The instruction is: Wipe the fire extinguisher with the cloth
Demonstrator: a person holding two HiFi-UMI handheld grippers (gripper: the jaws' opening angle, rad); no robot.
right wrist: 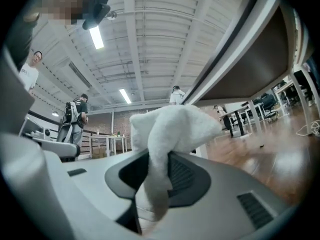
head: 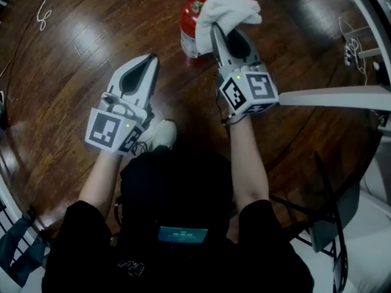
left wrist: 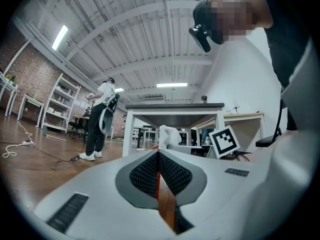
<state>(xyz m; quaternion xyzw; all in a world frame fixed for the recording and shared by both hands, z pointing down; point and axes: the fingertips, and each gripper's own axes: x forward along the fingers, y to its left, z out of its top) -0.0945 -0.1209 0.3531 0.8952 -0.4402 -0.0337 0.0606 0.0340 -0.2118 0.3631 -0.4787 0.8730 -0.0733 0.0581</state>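
- A thin white cable (head: 42,12) is seen coiled on the far left of the dark, glossy plank floor (head: 79,47).
- The left gripper (head: 150,61) is held low at the near left, well apart from the extinguisher. Its 2 smooth grey jaws, lined with black ribbed pads, are seen in the left gripper view (left wrist: 158,156) to be brought together. Only a thin slit is left between them and nothing is held there.
- A cube with black-and-white square markers is carried at the near end of each gripper.
- A white shoe (head: 164,133) is seen on the floor just near of the left gripper.
- The fire extinguisher (head: 190,28), a red cylinder with a pale label band round its lower part, is stood upright on the floor at the far centre.
- The cloth (head: 228,10), white, soft and fluffy, is bunched into a rounded lump at the extinguisher's upper right side. Whether it is pressed on the metal cannot be told.
- The right gripper (head: 219,34) is closed on the cloth (right wrist: 167,134). A folded tail of towelling is pinched between the ribbed pads (right wrist: 186,176), and the rest is puffed out beyond the tips.
- A flat white table edge (head: 333,96) is seen at the right, with a power strip (head: 349,52) and a cord on the floor beyond it.
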